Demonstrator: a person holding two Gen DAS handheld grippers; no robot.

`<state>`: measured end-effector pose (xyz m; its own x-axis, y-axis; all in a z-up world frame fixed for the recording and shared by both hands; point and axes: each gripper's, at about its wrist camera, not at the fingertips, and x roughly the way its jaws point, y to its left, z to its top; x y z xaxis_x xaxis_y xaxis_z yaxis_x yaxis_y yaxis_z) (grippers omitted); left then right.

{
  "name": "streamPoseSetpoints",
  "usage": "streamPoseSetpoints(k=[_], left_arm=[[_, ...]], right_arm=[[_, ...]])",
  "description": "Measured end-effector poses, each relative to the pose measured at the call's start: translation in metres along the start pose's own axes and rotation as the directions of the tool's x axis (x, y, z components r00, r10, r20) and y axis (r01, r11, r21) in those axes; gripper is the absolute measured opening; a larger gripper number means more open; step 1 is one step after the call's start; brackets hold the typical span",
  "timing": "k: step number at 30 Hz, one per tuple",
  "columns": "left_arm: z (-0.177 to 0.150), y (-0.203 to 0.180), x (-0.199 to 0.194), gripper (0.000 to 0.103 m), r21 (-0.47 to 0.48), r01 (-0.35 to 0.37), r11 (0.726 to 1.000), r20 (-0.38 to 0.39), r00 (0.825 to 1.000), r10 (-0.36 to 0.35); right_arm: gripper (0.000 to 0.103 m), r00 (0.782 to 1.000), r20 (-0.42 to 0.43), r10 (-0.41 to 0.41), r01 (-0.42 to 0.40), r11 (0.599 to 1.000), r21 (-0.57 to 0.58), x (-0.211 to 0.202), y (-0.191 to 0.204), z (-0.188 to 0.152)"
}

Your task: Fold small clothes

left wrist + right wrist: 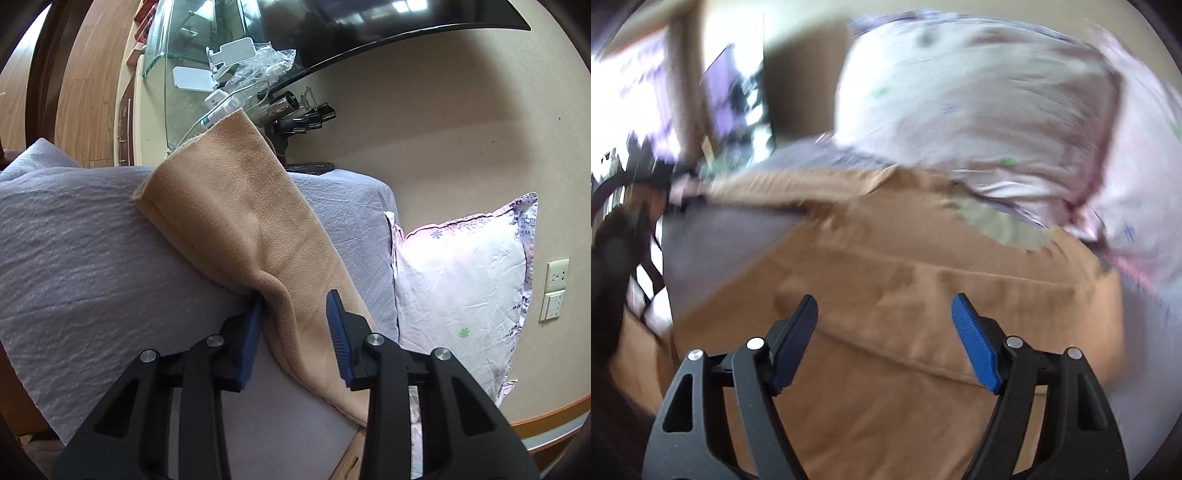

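A tan fleece garment (240, 221) lies on the lilac-grey bed sheet (81, 251), its long part running from the bed's far edge toward me. My left gripper (297, 301) is open, its blue pads either side of a raised crease in the fleece near its lower part. In the blurred right wrist view the same tan garment (905, 295) spreads wide under my right gripper (884, 306), which is open and just above the cloth. A grey-green patch (1001, 225) shows at the garment's far edge.
A floral white and pink pillow (461, 280) leans on the wall to the right, and shows in the right wrist view (979, 103). A glass desk (192, 44) with white stands, clips and plastic bags sits past the bed's far edge. Wall sockets (556, 291) are at right.
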<state>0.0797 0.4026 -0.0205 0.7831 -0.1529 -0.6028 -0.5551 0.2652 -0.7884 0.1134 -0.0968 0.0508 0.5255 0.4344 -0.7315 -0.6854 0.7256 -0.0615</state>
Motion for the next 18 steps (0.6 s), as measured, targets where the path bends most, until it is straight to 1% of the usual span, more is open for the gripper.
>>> streamPoseSetpoints(k=[1,2,4,5,6,7,8,9,10,12,13,14,15,16,17,18], left_arm=[[-0.001,-0.002,0.000,0.038,0.005,-0.004,1.000,0.003,1.000,0.004],[-0.002,-0.004,0.000,0.038,0.012,-0.009,1.000,0.005,1.000,0.009],[-0.002,-0.005,0.000,0.038,0.018,-0.012,1.000,0.008,1.000,0.012],[-0.003,-0.005,0.000,0.038,0.018,-0.010,1.000,0.008,1.000,0.010],[-0.002,-0.004,0.000,0.038,0.017,-0.006,1.000,0.006,1.000,0.006],[-0.002,-0.003,0.000,0.038,0.014,0.002,1.000,0.002,1.000,-0.002],[-0.001,-0.002,0.000,0.038,0.012,0.009,1.000,-0.002,1.000,-0.009],[-0.001,-0.001,0.000,0.038,0.012,0.016,1.000,-0.006,1.000,-0.016],[0.000,0.000,0.000,0.038,0.013,0.021,1.000,-0.009,1.000,-0.021],[0.001,0.001,0.000,0.038,0.014,0.032,0.999,-0.015,0.999,-0.032],[0.001,0.002,0.000,0.038,0.011,0.040,0.999,-0.020,0.999,-0.040],[0.002,0.002,0.000,0.038,0.012,0.044,0.999,-0.024,0.999,-0.044],[0.002,0.002,0.000,0.038,0.018,0.046,0.999,-0.031,0.998,-0.046],[0.002,0.003,0.000,0.038,0.022,0.049,0.999,-0.036,0.998,-0.048],[0.002,0.003,0.000,0.038,0.025,0.050,0.998,-0.039,0.998,-0.049],[0.002,0.003,0.000,0.038,0.029,0.051,0.998,-0.043,0.998,-0.050]], right_arm=[[0.066,1.000,-0.029,0.012,-0.013,0.999,-0.048,0.010,0.012,0.000],[0.065,0.999,-0.049,0.015,-0.019,0.996,-0.082,0.018,0.020,-0.001],[0.063,0.995,-0.101,0.015,-0.032,0.985,-0.167,0.041,0.040,-0.001],[0.063,0.993,-0.115,0.005,-0.026,0.982,-0.187,0.049,0.045,-0.001],[0.063,0.995,-0.103,-0.002,-0.018,0.980,-0.197,0.054,0.049,0.001],[0.058,0.996,-0.093,0.000,-0.018,0.982,-0.189,0.055,0.048,0.004],[0.048,0.995,-0.104,0.000,-0.017,0.986,-0.164,0.060,0.044,0.008],[0.021,0.992,-0.120,0.028,-0.039,0.995,-0.096,0.065,0.034,0.014],[0.007,0.992,-0.120,0.047,-0.052,0.998,-0.032,0.068,0.023,0.017],[0.005,0.992,-0.113,0.060,-0.056,0.998,0.040,0.069,0.010,0.023],[0.005,0.996,-0.086,0.023,-0.017,0.997,0.069,0.063,0.001,0.029],[0.005,0.999,-0.029,-0.014,0.017,0.994,0.111,0.050,-0.011,0.039],[0.005,0.997,0.048,-0.053,0.044,0.984,0.173,0.031,-0.027,0.051],[0.005,0.986,0.132,-0.104,0.069,0.967,0.246,0.010,-0.045,0.063],[0.005,0.973,0.186,-0.139,0.080,0.953,0.293,-0.004,-0.055,0.070],[0.005,0.937,0.287,-0.202,0.083,0.922,0.378,-0.031,-0.074,0.083]])
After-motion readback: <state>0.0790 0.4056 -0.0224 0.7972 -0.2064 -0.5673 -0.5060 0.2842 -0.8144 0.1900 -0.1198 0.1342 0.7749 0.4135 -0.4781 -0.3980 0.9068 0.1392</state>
